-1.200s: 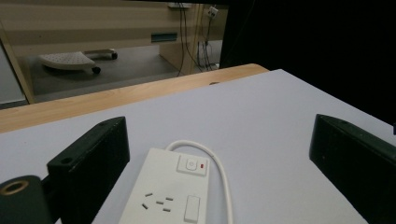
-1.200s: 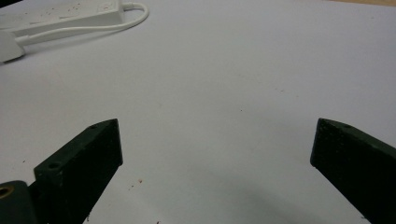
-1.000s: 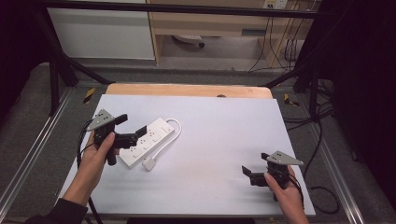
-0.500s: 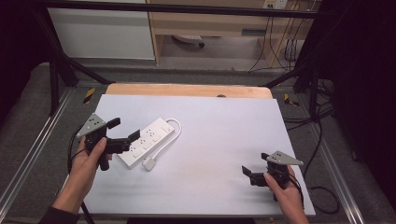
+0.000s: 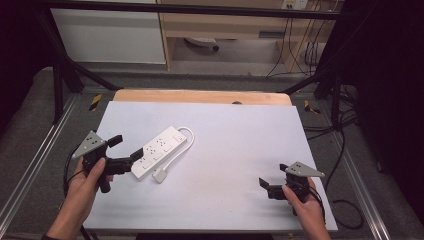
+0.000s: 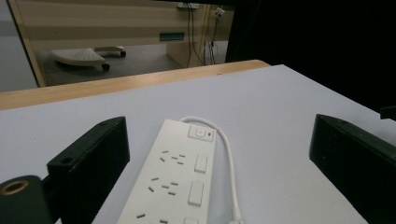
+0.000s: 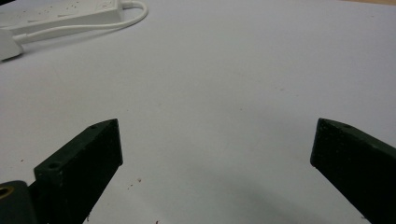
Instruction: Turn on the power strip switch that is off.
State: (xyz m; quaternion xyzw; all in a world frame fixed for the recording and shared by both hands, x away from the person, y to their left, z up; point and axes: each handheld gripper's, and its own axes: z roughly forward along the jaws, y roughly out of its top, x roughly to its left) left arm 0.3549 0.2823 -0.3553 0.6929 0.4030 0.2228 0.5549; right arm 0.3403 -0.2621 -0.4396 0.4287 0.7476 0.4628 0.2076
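Observation:
A white power strip (image 5: 160,149) lies slantwise on the left half of the white tabletop (image 5: 235,135), its cable looped round to a plug (image 5: 160,176) beside it. My left gripper (image 5: 126,147) stands open just off the strip's near left end, with nothing between its jaws. In the left gripper view the strip (image 6: 177,182) runs lengthwise between the spread jaws of that gripper (image 6: 219,125), its switch and red light at the far end. My right gripper (image 5: 272,175) rests open near the front right corner. The right gripper view has its jaws (image 7: 217,126) wide over bare table, with the strip (image 7: 60,14) far off.
A wooden strip (image 5: 200,96) borders the table's far edge. Black frame legs and metal rails flank both sides. Cables hang at the back right (image 5: 305,50). A cabinet and a wheeled base stand on the floor beyond the table.
My left gripper has drawn back to the left and slightly toward the person, away from the strip's end. The strip and the right gripper have stayed put.

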